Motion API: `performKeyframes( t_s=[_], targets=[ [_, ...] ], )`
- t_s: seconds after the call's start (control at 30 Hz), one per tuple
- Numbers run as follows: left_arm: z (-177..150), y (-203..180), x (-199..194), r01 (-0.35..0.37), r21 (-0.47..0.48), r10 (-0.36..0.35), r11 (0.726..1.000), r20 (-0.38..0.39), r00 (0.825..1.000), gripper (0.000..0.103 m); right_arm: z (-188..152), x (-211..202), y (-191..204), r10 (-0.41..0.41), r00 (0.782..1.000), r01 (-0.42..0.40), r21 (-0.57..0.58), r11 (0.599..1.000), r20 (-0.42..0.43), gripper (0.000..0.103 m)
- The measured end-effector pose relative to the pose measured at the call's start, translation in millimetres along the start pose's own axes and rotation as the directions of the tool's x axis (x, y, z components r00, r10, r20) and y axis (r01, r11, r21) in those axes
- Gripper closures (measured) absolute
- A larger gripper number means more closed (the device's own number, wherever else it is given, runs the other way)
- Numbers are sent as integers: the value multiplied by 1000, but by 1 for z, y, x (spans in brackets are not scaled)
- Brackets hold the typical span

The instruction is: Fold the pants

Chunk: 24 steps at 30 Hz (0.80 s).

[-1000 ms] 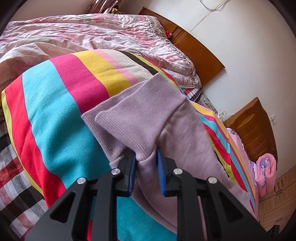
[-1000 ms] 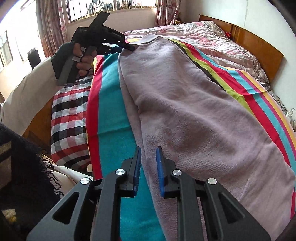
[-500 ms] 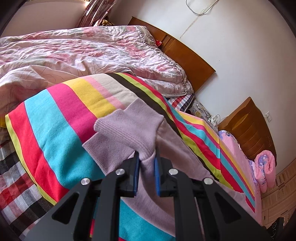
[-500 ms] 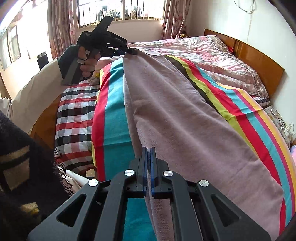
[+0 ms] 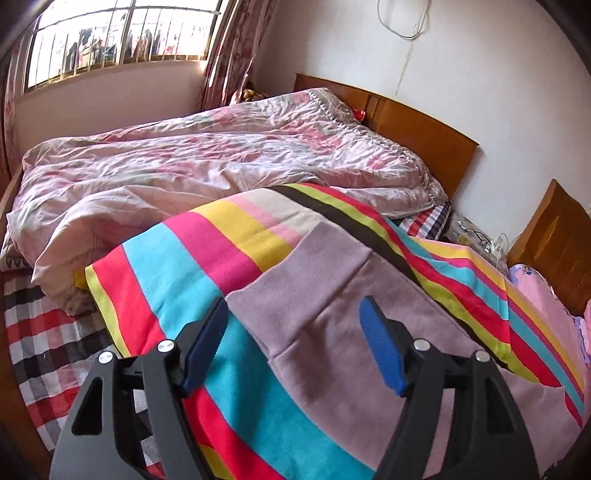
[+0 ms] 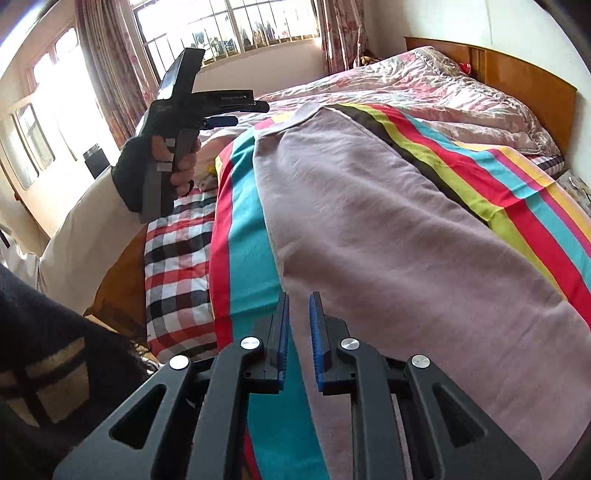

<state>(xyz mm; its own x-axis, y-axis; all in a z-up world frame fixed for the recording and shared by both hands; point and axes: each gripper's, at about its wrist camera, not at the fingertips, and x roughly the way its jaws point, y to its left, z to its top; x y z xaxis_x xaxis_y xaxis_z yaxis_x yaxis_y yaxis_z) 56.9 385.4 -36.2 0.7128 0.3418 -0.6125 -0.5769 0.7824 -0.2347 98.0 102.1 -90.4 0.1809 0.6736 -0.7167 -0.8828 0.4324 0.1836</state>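
The mauve pants [image 6: 388, 229] lie flat and lengthwise on a striped blanket [image 6: 243, 236], folded leg on leg. Their ribbed cuffs [image 5: 314, 273] lie at the far end, right before my left gripper [image 5: 293, 314]. That gripper is wide open and empty, raised just above the cuffs. It also shows in the right wrist view [image 6: 236, 112], held in a hand above the far end. My right gripper [image 6: 298, 299] is slightly open and empty, over the near left edge of the pants.
A crumpled pink floral quilt [image 5: 207, 170] covers the far half of the bed. A wooden headboard [image 5: 417, 129] runs along the wall. A checked sheet [image 6: 177, 266] lies at the bed's left edge. A second headboard [image 5: 554, 236] and a window [image 6: 229, 26] stand beyond.
My left gripper has let go of the cuffs, opened wide and lifted; the cuffs now lie flat on the blanket. My right gripper, shut half a second ago, has opened a little.
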Motion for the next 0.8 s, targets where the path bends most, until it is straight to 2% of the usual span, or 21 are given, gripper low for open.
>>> performKeyframes(
  t_s=[0.03,0.1,0.13,0.23,0.37,0.43,0.53,0.6,0.67,0.8],
  targets=[
    [3,-16,-4,57,37,-57,998,-2,998,29,7,5,-1,-12,1000,12,3,1000,6,89],
    [2,-55,-2,170,144,-166,975,-42,985,28,18,18,-4,-48,999,48,-2,999,1,88],
    [0,-75,3,201,198,-191,959,-67,979,27,23,23,-7,-72,997,72,-5,997,-3,81],
    [-9,-121,29,261,309,-221,914,-159,962,28,28,27,-19,-94,996,94,18,995,-2,52],
    [-18,-145,58,292,344,-217,893,-241,946,28,27,12,-54,-162,987,162,52,985,-3,51],
    [-19,-148,64,269,350,-195,897,-232,953,28,38,6,-84,-163,987,162,75,984,5,51],
    [-14,-132,69,231,290,-173,929,-213,962,28,63,14,-134,-171,985,171,77,982,-6,52],
    [-12,-118,67,198,248,-151,948,-198,969,28,78,31,-159,-133,990,136,68,988,-45,56],
    [-14,-100,64,156,214,-117,964,-181,976,28,88,51,-173,-79,993,83,44,996,-85,61],
    [-19,-64,51,85,164,-63,983,-136,989,28,102,75,-169,39,990,-43,-30,999,-132,64]
  ],
)
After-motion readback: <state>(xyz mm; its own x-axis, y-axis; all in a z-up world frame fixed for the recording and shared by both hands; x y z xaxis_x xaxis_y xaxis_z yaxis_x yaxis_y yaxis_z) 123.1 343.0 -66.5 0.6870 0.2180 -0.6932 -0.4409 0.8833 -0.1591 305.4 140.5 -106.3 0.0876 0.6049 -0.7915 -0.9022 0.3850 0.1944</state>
